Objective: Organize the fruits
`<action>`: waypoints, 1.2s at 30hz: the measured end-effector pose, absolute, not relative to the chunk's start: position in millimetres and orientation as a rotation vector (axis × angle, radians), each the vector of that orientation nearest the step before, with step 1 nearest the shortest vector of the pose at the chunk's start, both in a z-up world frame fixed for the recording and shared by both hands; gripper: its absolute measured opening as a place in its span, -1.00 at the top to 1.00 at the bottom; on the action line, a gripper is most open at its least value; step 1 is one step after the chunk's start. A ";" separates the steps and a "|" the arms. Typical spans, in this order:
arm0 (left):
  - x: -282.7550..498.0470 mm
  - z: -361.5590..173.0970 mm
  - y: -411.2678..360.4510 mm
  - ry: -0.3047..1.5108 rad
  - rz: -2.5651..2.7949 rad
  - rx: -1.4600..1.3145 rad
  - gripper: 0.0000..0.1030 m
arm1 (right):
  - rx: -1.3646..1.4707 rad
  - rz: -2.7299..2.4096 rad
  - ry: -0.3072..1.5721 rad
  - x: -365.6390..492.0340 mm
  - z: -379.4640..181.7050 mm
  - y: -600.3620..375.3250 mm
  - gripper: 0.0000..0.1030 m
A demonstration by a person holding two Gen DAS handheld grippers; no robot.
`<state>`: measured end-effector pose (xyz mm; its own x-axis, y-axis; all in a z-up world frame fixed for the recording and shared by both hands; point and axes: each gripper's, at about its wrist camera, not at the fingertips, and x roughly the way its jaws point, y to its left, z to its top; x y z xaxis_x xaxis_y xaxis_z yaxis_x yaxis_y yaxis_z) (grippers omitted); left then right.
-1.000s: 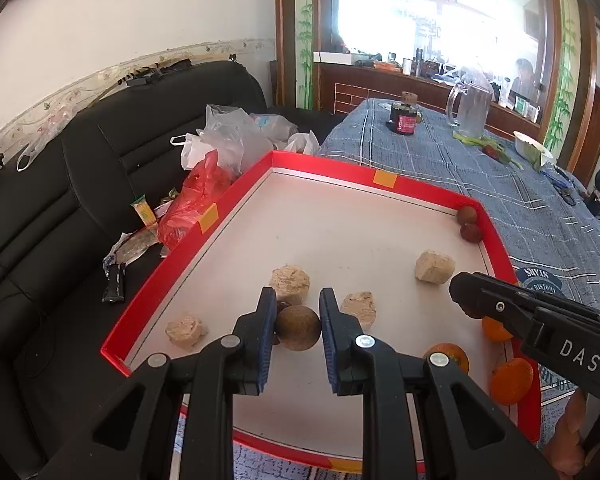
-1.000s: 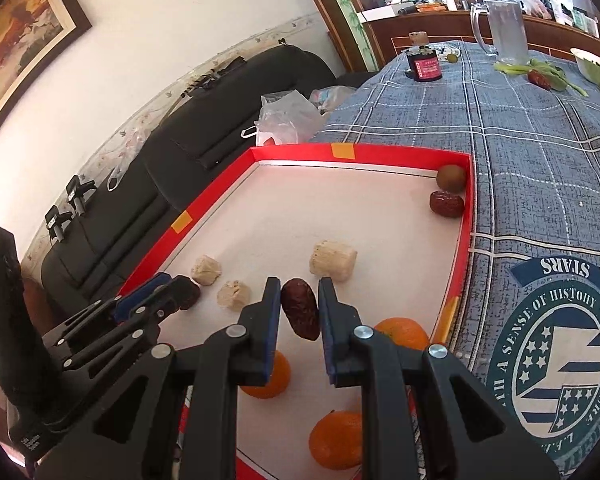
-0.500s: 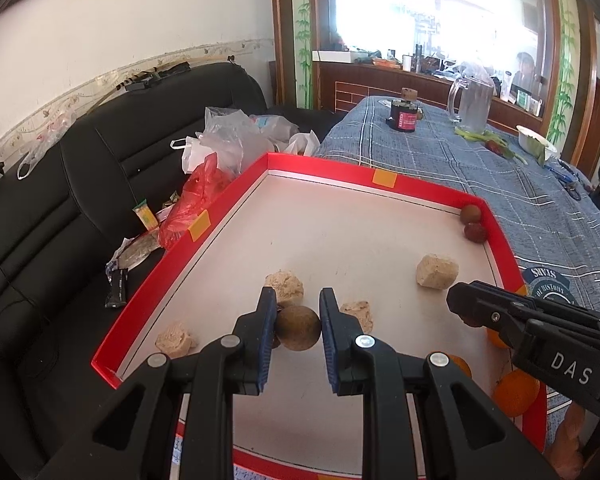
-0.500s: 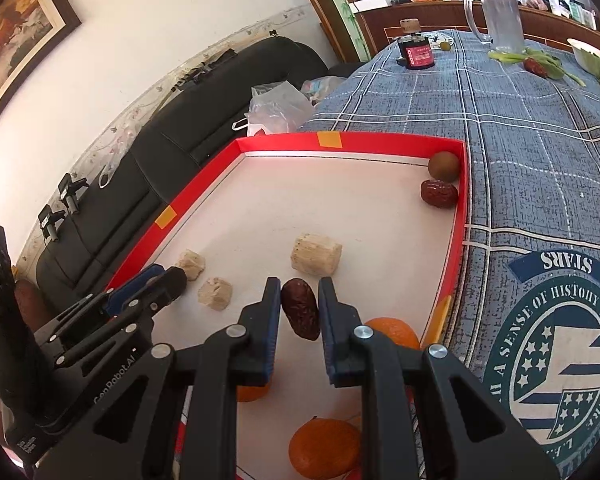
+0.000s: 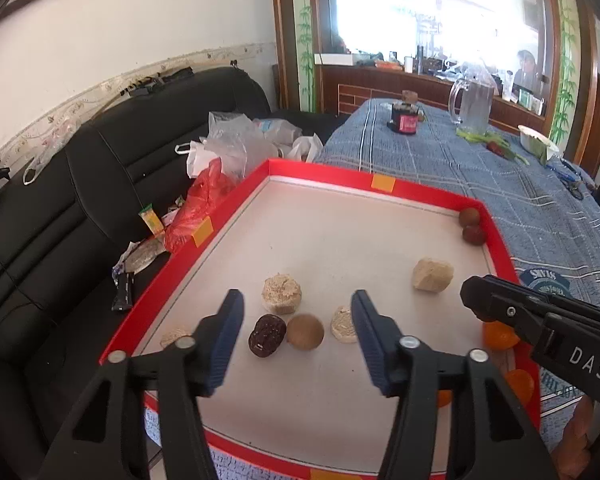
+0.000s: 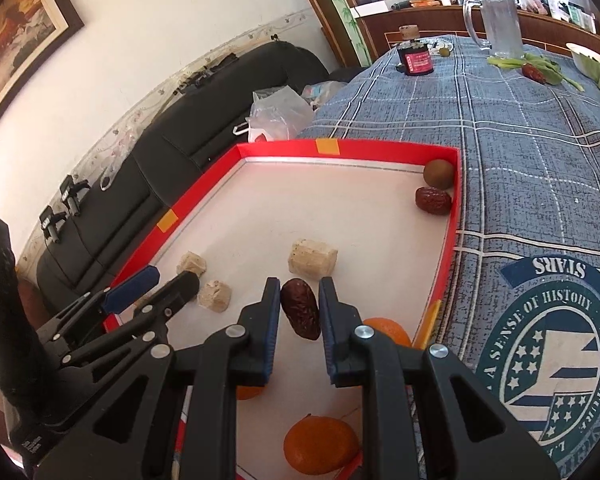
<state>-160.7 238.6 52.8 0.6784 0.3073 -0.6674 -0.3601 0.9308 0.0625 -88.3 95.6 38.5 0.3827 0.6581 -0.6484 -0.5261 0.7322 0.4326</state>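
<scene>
**Fruit half sorted, one date in hand**

Blue plaid cloth covers the counter [image 5: 480, 184], and on it sits the red-rimmed tray [image 5: 228, 220] beside a black sofa. From the left wrist view, the left gripper [image 5: 296, 336] hangs wide open over the tray, nothing between its fingers. Right below the gap lie a dark date [image 5: 266, 335] and a round brown fruit [image 5: 305, 331], touching, with pale crumbly cakes [image 5: 281, 293] close around them. Far corner: another brown fruit and date [image 5: 473, 227] sit paired against the rim. Oranges [image 5: 500, 335] cluster at the near right edge, partly hidden behind the other gripper.

Over to the right wrist view: the right gripper [image 6: 299, 307] is clamped on a date [image 6: 301, 314], held above the tray floor. Two oranges [image 6: 320, 445] lie beneath and behind it. The far-corner pair [image 6: 435, 188] shows clearly here.

By my reckoning, oranges are grouped, one pair is parked in the corner, and the held date plus the two fruits among the cakes are left to place.
</scene>
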 end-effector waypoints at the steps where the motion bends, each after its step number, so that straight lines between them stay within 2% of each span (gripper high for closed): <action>1: -161.9 54.6 237.2 0.730 0.376 -0.074 -0.22 | 0.169 0.761 0.897 -89.3 40.0 93.8 0.58; 5: -169.3 62.9 229.9 0.709 0.379 -0.067 -0.38 | 0.179 0.755 0.875 -94.6 47.7 84.1 0.55; 8: -176.1 70.4 222.0 0.693 0.381 -0.057 -0.54 | 0.196 0.742 0.860 -99.5 52.7 73.9 0.34; 10: -182.6 76.9 216.3 0.675 0.384 -0.051 -0.55 | 0.214 0.737 0.852 -103.5 57.3 65.8 0.18; 14: -197.6 90.3 207.5 0.645 0.390 -0.049 -0.59 | 0.230 0.732 0.818 -115.1 68.6 52.6 0.12; 17: -207.2 97.5 200.5 0.627 0.389 -0.047 -0.66 | 0.233 0.731 0.783 -127.4 79.4 43.4 -0.01; 22: -224.6 109.5 179.4 0.606 0.391 0.002 -0.70 | 0.244 0.724 0.723 -150.5 98.3 24.8 -0.32; 26: -242.7 121.5 161.7 0.553 0.419 0.063 -0.99 | 0.275 0.708 0.666 -168.3 115.6 4.7 -0.52; 31: -278.1 143.7 145.4 0.451 0.453 0.116 -0.99 | 0.299 0.676 0.573 -196.4 140.0 -20.6 -0.78; 36: -310.8 161.2 143.3 0.391 0.453 0.088 -1.00 | 0.311 0.635 0.500 -228.8 157.8 -43.8 -0.90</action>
<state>-310.8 143.3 161.2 0.8266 0.4422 -0.3479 -0.4091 0.8969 0.1681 -228.8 -43.8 157.8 0.6930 0.6317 -0.3474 -0.4857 0.7652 0.4225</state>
